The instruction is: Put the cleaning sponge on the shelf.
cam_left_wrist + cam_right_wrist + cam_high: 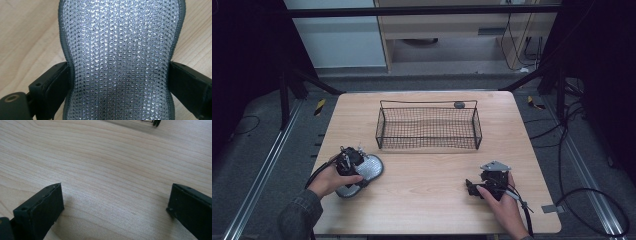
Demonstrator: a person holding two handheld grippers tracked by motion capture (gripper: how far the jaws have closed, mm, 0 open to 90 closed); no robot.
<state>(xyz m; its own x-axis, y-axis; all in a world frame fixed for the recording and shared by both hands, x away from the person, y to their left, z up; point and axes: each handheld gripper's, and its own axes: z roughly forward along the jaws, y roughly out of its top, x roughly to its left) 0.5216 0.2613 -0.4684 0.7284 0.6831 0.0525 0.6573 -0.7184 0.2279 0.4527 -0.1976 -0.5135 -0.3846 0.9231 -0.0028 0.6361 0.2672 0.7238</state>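
table (pixel 432 175): pale wood, bare between the hands; nothing blocks the way to the basket.
basket (pixel 428 127): black wire, at the far middle, well apart from the insole; its near wall would have to be cleared.
insole (pixel 117 57): silvery mesh with a grey rim, flat at the near left; probably light, floppy and a bit slick. Best taken at the narrow waist.
left gripper (pixel 348 162): jaws touching both edges of that waist, clenched on it.
right gripper (pixel 115 207): jaws spread wide above bare wood, released.

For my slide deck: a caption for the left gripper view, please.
Left gripper, jaws astride the waist of a silver mesh insole on the wooden table.
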